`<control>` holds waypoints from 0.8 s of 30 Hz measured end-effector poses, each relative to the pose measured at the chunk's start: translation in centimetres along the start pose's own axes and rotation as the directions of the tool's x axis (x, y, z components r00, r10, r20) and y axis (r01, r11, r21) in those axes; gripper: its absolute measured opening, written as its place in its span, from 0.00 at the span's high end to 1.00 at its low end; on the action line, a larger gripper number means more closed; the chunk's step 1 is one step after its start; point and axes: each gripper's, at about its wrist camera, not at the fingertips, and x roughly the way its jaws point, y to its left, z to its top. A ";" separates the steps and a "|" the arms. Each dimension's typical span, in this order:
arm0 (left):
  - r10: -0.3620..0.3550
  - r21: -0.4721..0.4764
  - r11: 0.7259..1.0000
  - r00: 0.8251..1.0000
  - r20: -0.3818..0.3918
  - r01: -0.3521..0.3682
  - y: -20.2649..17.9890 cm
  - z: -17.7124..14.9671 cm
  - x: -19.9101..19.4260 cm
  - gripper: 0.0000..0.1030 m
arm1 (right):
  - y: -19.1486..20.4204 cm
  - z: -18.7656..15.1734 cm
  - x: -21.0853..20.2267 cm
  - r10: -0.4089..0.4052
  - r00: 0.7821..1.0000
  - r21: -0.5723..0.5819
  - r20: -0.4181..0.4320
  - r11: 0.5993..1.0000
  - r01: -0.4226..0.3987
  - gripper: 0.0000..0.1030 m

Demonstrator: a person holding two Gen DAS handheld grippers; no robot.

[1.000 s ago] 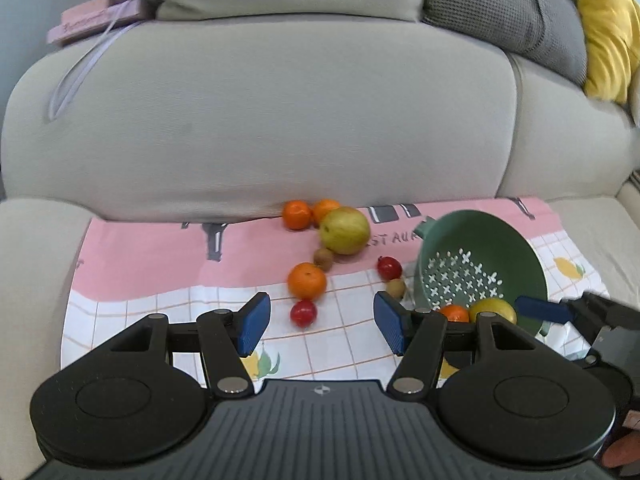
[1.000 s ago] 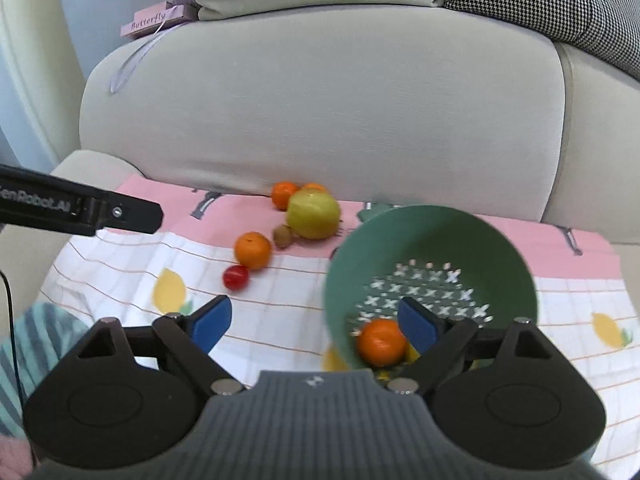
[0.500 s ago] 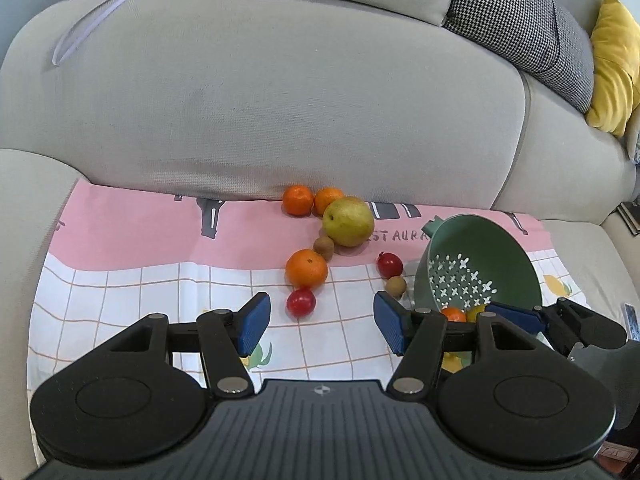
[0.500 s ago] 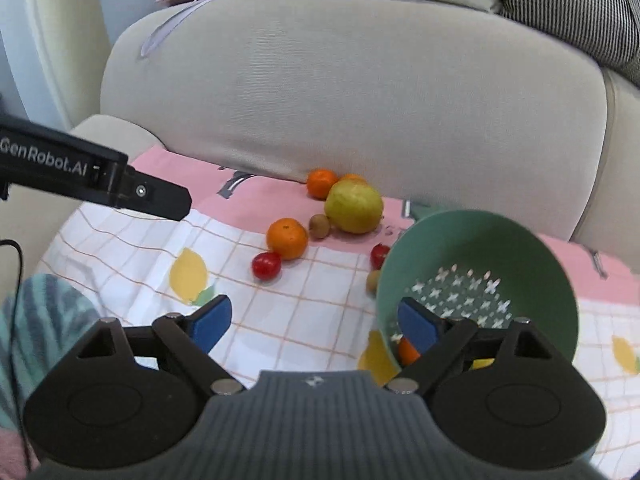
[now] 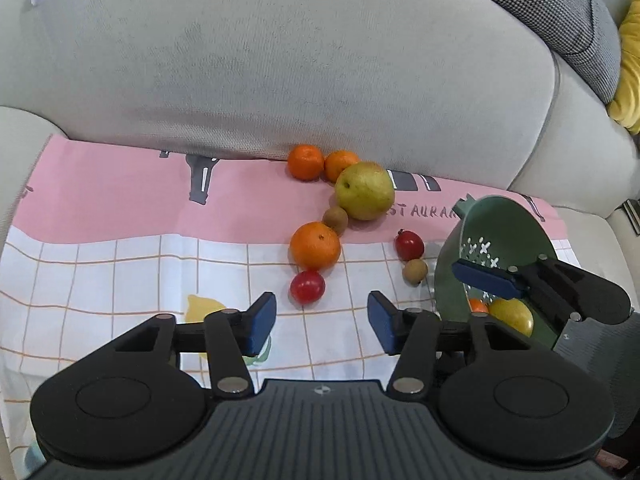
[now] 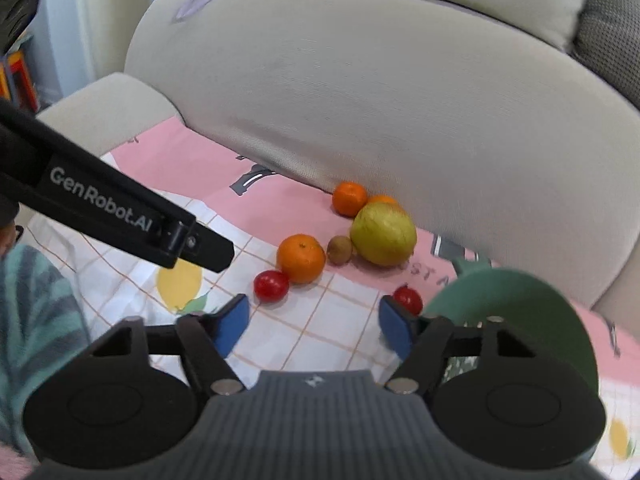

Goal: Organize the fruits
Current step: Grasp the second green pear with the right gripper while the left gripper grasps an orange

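Loose fruit lies on a pink and white checked cloth (image 5: 120,264) on the sofa seat: a yellow-green pear (image 5: 364,191), three oranges (image 5: 315,246), two brown kiwis (image 5: 335,217), two small red fruits (image 5: 307,287). A tilted green colander (image 5: 500,248) at the right holds an orange and a lemon (image 5: 514,316). My left gripper (image 5: 322,322) is open and empty just before the near red fruit. My right gripper (image 6: 314,326) is open and empty; its right finger is next to the colander (image 6: 516,316) rim. The fruit also shows in the right wrist view, led by the pear (image 6: 383,234).
The grey sofa backrest (image 5: 300,60) rises right behind the fruit. A checked cushion (image 5: 560,12) and a yellow cushion (image 5: 628,72) sit at the upper right. The sofa armrest (image 6: 104,96) is at the left. The left gripper's arm (image 6: 112,212) crosses the right wrist view.
Both grippers have moved forward and down toward the fruit, which now looks larger. The right gripper has shifted left, off the colander's inside. Both jaws stay open.
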 end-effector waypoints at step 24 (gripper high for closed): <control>-0.043 -0.108 0.994 0.990 -0.133 0.029 2.1 3.8 10.4 0.46 | -4.7 3.9 11.3 -0.005 0.996 -0.458 -0.084 0.888 -0.034 0.36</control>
